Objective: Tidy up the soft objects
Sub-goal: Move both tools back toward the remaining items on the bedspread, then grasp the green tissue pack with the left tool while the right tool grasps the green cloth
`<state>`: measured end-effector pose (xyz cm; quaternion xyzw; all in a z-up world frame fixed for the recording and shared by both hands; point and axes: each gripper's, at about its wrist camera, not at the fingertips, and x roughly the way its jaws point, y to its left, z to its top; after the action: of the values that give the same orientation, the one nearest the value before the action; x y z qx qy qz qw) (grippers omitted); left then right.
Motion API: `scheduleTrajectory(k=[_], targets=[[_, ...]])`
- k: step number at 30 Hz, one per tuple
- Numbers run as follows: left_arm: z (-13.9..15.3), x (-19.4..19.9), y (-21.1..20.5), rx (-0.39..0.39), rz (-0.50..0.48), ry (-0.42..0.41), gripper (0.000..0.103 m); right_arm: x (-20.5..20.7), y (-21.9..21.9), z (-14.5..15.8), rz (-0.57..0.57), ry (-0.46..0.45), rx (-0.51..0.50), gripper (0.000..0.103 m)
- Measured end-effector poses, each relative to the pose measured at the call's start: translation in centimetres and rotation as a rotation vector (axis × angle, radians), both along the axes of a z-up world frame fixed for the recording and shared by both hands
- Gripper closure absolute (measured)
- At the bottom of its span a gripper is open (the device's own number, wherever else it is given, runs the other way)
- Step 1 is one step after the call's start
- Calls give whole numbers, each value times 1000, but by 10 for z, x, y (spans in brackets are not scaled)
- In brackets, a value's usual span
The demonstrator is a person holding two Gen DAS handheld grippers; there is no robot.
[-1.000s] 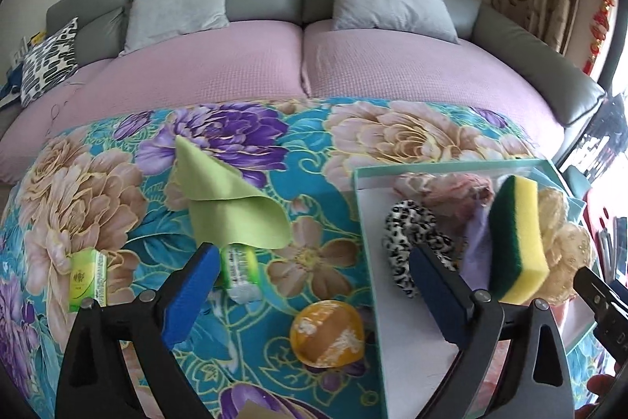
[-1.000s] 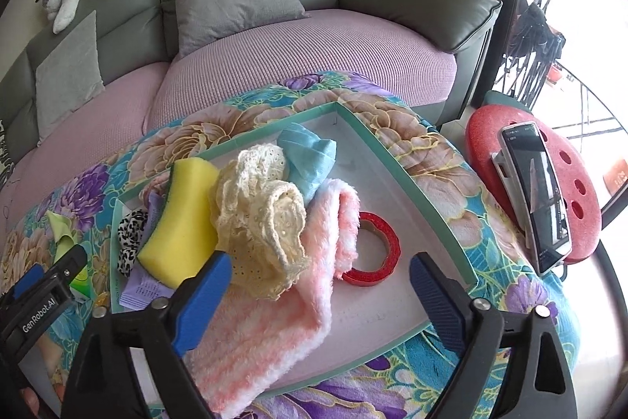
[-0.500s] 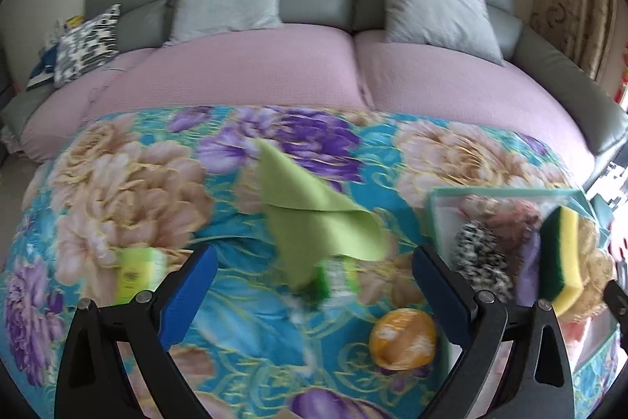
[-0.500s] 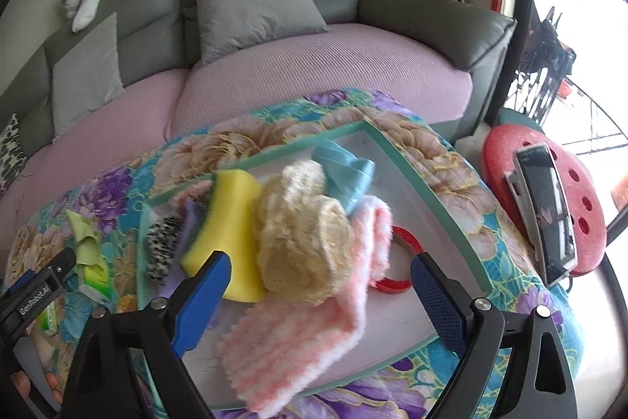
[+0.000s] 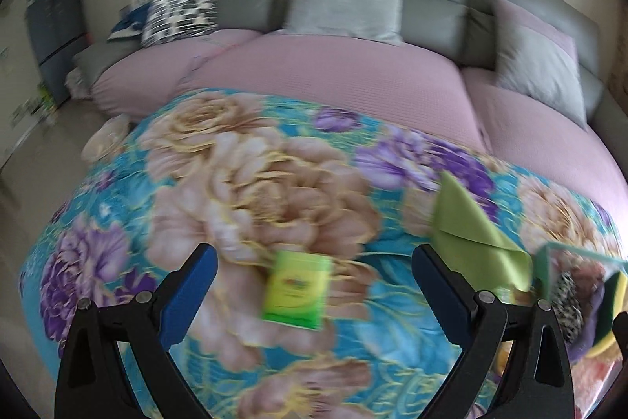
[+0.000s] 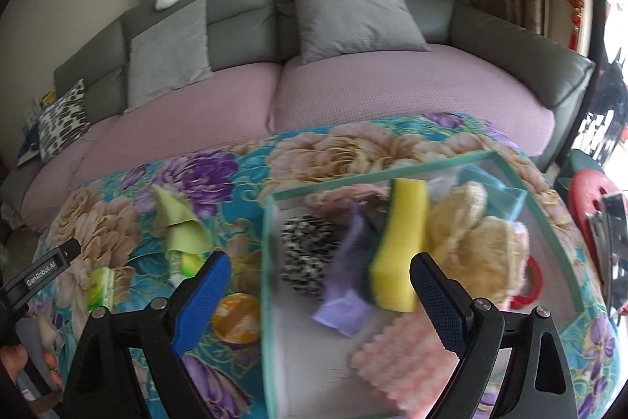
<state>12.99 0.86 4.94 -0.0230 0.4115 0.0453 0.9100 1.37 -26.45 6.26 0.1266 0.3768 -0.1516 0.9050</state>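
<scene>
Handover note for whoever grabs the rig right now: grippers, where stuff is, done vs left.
Left gripper: jaws open, empty, over the green packet on the floral cloth.
Right gripper: jaws open, empty, at the tray.
Done: in the tray are the yellow sponge, spotted scrunchie, purple cloth, cream knit, pink towel.
Left: green cloth, the packet, and an orange item sit outside the tray; whether all count as soft is unclear.
</scene>
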Motion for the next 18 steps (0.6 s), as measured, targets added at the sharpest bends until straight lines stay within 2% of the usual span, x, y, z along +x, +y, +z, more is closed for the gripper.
scheduleTrajectory(k=[7,14,18], targets=[[-13,5,37,-41,70,26,4,27,39,-13,119,-35,56,9],[-39,13,42,-137,64,84,4,50,63,-33,179,-23,58,9],[-51,17,41,-160,68,109,4,59,71,-42,190,-8,41,9]])
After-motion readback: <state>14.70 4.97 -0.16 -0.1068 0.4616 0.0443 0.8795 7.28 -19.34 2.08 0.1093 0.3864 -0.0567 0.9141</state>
